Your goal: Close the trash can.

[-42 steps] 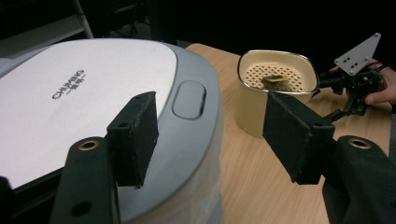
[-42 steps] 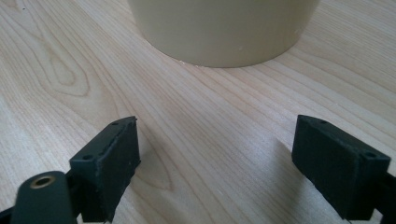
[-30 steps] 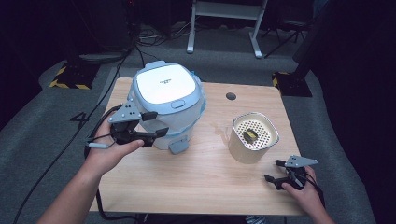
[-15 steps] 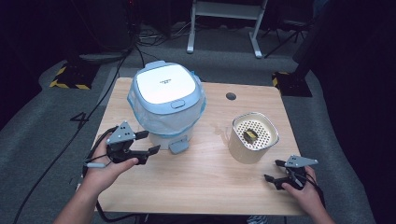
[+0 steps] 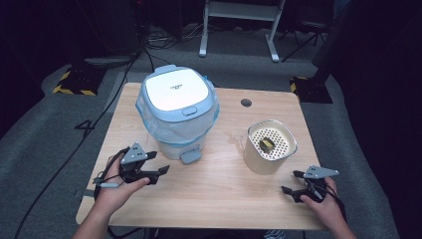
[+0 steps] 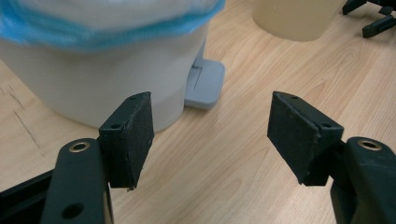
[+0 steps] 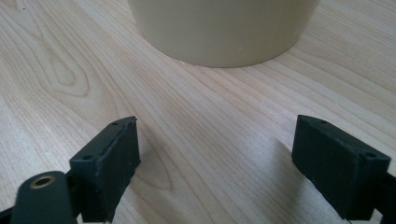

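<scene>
Both grippers parked low on the table, jaws apart, nothing grasped.

Left gripper (image 5: 158, 164), lower left of the high view: jaws wide, just been opening, bare wood between them; it faces the grey pedal (image 6: 204, 83) of the lidded bin (image 5: 177, 112), likely lined up to press it. Right gripper (image 5: 292, 181), lower right: released, resting by the cream perforated cup (image 5: 269, 146), centre right, small dark item inside. Table (image 5: 219, 199) otherwise bears only these.
</scene>
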The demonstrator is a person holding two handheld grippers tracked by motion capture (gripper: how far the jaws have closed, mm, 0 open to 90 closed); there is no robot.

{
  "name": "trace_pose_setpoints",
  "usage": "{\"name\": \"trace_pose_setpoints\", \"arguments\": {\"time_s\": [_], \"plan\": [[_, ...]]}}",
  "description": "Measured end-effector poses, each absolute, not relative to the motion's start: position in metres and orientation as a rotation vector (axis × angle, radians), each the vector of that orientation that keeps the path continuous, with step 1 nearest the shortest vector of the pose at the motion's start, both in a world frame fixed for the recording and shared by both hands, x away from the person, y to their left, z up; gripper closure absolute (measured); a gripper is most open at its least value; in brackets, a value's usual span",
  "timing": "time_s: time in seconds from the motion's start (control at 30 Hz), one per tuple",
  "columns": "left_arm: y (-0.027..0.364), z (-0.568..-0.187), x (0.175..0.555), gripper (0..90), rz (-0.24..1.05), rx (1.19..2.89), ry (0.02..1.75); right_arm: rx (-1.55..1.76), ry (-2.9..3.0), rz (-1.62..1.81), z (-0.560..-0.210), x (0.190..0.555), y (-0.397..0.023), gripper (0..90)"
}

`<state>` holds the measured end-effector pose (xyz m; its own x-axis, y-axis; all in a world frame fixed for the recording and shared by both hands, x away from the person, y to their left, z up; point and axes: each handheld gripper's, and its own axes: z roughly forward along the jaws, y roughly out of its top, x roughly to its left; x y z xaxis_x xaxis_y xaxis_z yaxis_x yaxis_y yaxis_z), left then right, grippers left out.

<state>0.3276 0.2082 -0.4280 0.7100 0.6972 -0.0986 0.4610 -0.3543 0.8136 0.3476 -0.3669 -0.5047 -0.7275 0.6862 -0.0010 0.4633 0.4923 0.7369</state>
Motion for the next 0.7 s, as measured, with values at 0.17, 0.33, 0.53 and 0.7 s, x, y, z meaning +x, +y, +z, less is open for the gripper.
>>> {"name": "trace_pose_setpoints", "arguments": {"time_s": [0.17,0.33,0.53,0.7], "plan": [[0.21,-0.444,0.328,32.0,0.306,2.015,0.917,0.971,2.445,1.075,-0.505,0.348,-0.367,14.9],[0.212,-0.466,0.331,30.2,0.295,2.028,0.96,0.971,2.445,1.075,-0.505,0.348,-0.367,14.9],[0.216,-0.483,0.333,28.7,0.286,2.051,1.022,0.971,2.445,1.075,-0.505,0.348,-0.367,14.9],[0.217,-0.491,0.333,27.0,0.302,2.085,1.059,0.971,2.445,1.075,-0.505,0.348,-0.367,14.9]]}}
